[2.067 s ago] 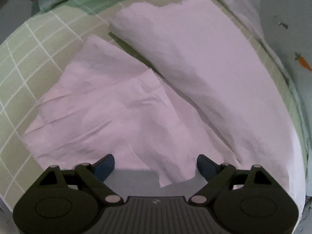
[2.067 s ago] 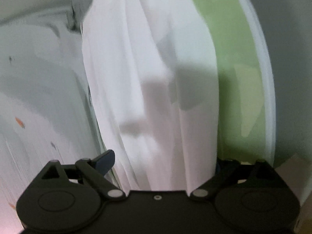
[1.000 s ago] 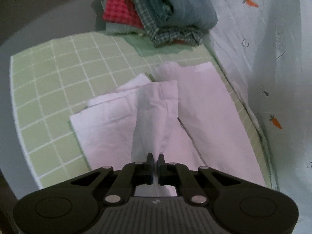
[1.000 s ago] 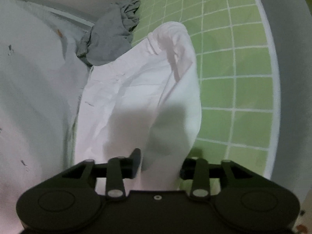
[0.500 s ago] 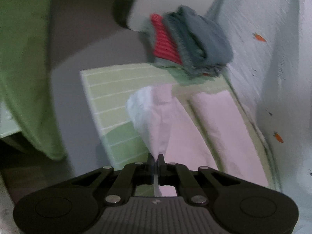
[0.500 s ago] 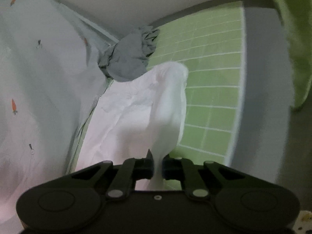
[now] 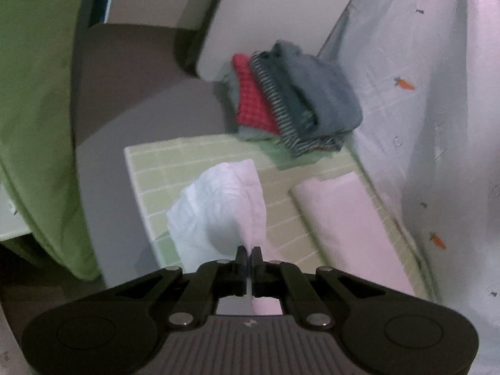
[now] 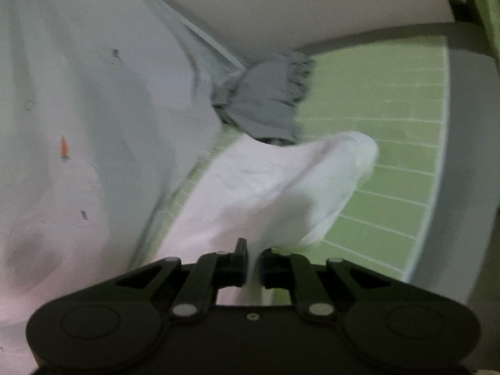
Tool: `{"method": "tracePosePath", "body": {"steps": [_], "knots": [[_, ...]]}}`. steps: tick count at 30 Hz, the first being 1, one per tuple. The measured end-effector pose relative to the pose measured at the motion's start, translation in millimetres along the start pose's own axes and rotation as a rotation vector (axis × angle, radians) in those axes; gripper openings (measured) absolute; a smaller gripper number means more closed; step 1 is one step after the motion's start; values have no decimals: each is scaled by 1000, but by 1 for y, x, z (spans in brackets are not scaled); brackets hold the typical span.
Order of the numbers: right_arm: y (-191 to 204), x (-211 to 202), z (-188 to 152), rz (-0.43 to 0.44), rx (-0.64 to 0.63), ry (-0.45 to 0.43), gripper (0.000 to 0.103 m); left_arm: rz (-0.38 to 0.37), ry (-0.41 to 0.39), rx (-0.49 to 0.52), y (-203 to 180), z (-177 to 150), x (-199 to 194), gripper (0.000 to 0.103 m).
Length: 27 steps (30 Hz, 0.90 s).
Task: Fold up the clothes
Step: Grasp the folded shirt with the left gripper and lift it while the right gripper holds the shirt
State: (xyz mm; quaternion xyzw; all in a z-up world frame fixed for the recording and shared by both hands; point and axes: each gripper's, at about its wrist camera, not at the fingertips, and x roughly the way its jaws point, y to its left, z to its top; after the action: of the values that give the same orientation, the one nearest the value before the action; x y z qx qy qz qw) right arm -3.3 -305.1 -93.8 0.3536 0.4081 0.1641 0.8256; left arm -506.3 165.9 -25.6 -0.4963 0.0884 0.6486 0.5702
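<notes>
Lifting higher, white garment (image 7: 225, 206) apparently off mat (image 7: 162, 162).

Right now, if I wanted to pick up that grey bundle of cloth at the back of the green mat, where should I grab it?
Grab the grey bundle at its frilly upper edge, coming from the open green mat side. That edge sticks up loose and crumpled, so tongs can pinch it; the other side presses against the carrot-print sheet.

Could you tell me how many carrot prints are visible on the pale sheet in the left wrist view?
2: one carrot print upper right beside the folded stack, another lower right. More may be hidden.
</notes>
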Motion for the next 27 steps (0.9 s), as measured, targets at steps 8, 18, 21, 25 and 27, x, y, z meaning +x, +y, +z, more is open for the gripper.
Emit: {"method": "tracePosePath", "body": {"steps": [8,18,21,25,27], "knots": [[43,20,1,60,-17,-65,8,-85,-24,26,-55,38,23,2],[141,141,35,116,-110,-75,8,-164,-61,200,-193,86,137,1],[181,210,51,120,-123,-43,8,-169,-80,283,-255,95,193,1],[217,325,57,101,-176,74,34,-141,-58,357,-324,99,275,9],[226,377,52,70,-216,142,83,-82,19,342,-341,92,322,31]]}}
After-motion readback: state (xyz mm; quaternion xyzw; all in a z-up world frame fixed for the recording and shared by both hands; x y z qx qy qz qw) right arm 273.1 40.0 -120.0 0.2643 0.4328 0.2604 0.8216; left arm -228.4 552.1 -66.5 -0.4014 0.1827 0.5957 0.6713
